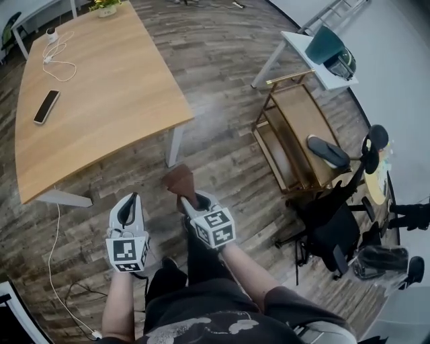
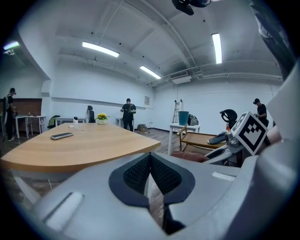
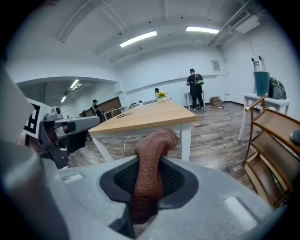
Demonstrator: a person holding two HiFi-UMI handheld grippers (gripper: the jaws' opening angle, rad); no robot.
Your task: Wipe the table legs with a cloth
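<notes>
A brown cloth [image 1: 180, 181] sticks out of my right gripper [image 1: 190, 201], which is shut on it; in the right gripper view the cloth [image 3: 152, 164] rises from between the jaws. The white table leg [image 1: 175, 146] stands just ahead of the cloth, a little apart from it, and shows as a white post [image 3: 186, 138] under the wooden tabletop [image 3: 150, 117]. My left gripper [image 1: 129, 209] is held lower left of it, shut with nothing between its jaws [image 2: 150, 176]. The wooden table [image 1: 101, 87] fills the upper left of the head view.
A slanted white leg [image 1: 66, 198] sits at the table's near left. A phone [image 1: 46, 106], a cable [image 1: 57, 57] and a flower pot [image 1: 106, 7] lie on the top. A wooden rack [image 1: 295, 138] and black office chairs [image 1: 336, 222] stand to the right.
</notes>
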